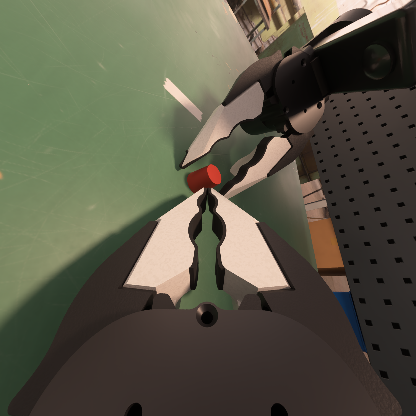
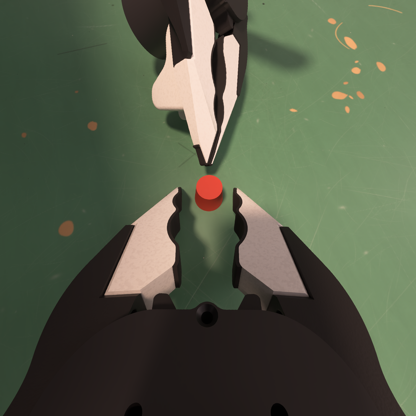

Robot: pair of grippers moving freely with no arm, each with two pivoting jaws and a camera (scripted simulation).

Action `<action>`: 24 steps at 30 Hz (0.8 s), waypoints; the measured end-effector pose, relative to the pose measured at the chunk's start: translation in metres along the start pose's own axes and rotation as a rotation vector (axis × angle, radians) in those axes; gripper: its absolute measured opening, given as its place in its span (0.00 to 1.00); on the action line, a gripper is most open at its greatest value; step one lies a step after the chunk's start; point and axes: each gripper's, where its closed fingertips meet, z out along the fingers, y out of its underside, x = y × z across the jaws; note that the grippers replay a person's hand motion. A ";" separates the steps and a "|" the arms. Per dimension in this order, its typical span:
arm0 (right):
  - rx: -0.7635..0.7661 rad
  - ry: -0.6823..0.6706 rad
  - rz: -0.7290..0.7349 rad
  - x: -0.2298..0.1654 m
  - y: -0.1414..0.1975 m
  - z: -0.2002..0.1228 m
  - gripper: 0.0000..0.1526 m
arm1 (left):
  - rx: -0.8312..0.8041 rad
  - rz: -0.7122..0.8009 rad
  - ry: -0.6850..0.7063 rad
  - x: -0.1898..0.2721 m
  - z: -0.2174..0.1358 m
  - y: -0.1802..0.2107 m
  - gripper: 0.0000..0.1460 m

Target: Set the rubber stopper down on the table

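Observation:
The red rubber stopper [image 1: 203, 179] stands on the green table [image 1: 78, 112] with its wide flat face up. In the right wrist view it [image 2: 209, 195] sits between my right fingertips, with a gap on each side. My right gripper [image 2: 207, 189] is open and points down over it; it also shows in the left wrist view [image 1: 202, 180], straddling the stopper. My left gripper [image 1: 207, 191] is shut and empty, low over the table, its tips just short of the stopper's side. In the right wrist view the left gripper [image 2: 206, 164] is a little apart from the stopper.
A strip of white tape [image 1: 182, 99] lies on the table beyond the stopper. A dark pegboard panel [image 1: 371, 202] stands at the table's edge, with an orange box [image 1: 326, 245] behind. Orange paint flecks [image 2: 349, 42] mark the table [image 2: 315, 180].

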 end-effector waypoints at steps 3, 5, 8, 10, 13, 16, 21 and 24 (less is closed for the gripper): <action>0.000 0.000 0.000 0.000 0.000 0.000 0.30 | 0.003 -0.006 0.001 0.000 0.000 0.000 0.00; 0.000 0.000 0.000 0.000 0.000 0.000 0.30 | 0.003 -0.008 0.002 0.000 0.000 0.000 0.00; 0.000 0.000 0.000 0.000 0.000 0.000 0.30 | 0.001 -0.010 0.001 -0.001 0.000 0.000 0.00; 0.000 0.000 0.000 0.000 0.000 0.000 0.30 | 0.002 -0.013 0.000 -0.001 0.000 0.000 0.00; 0.000 0.000 0.000 0.000 0.000 0.000 0.30 | 0.002 -0.015 0.000 -0.001 0.000 0.000 0.00; 0.000 0.000 0.000 0.000 0.000 0.000 0.30 | 0.002 -0.015 0.000 -0.001 0.000 0.000 0.00; 0.000 -0.001 0.001 0.000 0.000 0.000 0.30 | 0.002 -0.013 -0.002 -0.001 0.000 0.000 0.00; 0.000 -0.001 0.002 0.000 0.000 0.000 0.30 | 0.003 -0.013 -0.003 -0.001 0.000 0.000 0.00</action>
